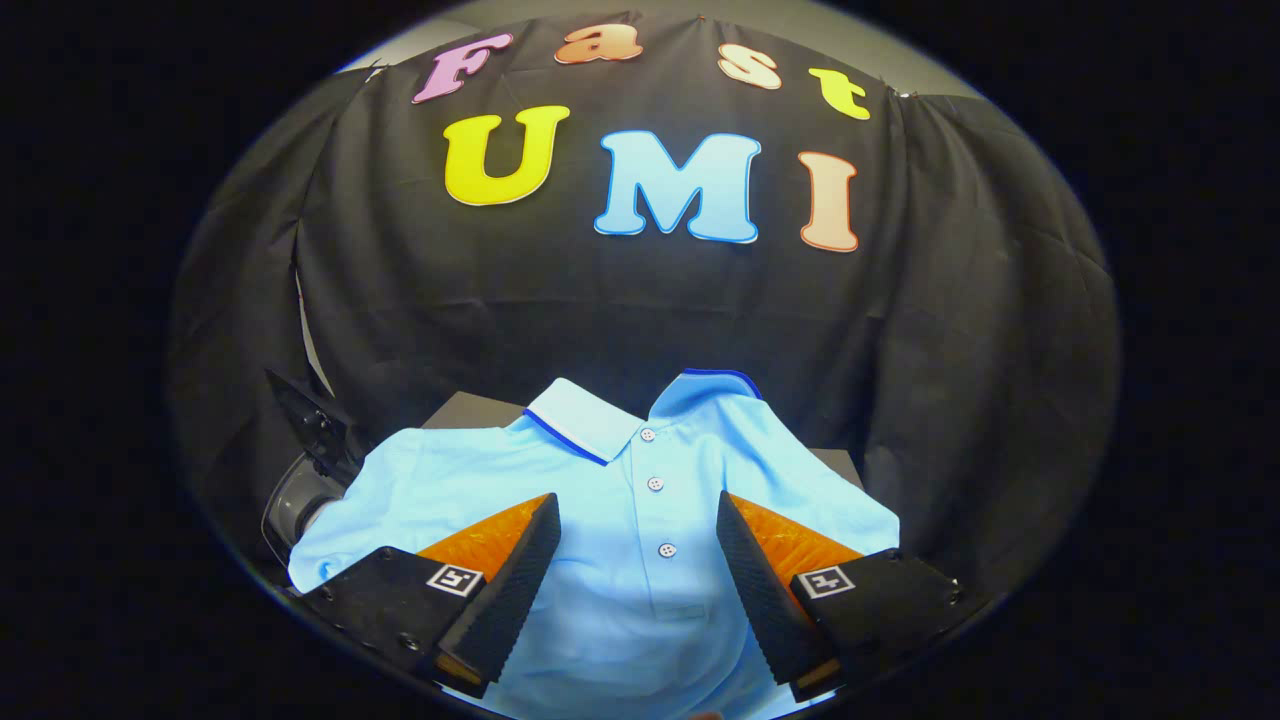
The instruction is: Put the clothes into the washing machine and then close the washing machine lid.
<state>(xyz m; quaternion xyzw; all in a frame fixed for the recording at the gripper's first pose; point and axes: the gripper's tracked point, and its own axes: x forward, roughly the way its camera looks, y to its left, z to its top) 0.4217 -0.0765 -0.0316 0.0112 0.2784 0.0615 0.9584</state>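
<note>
Gripper [638,515] is spread wide, fingers apart and not pinching anything, hanging right over the shirt [640,520]. The left finger [515,580] sits at about 7 o'clock and the right one at about 5, with the button row [655,485] running straight up the gap between them. It's a light blue polo, laid flat and face up, collar [590,420] out at 12 o'clock past the fingertips. It's lying on a dark surface [470,410] that peeks out behind the collar. Off at 9 o'clock, just past the left sleeve, there's a dark grey curved thing [295,495], can't tell what it is.
</note>
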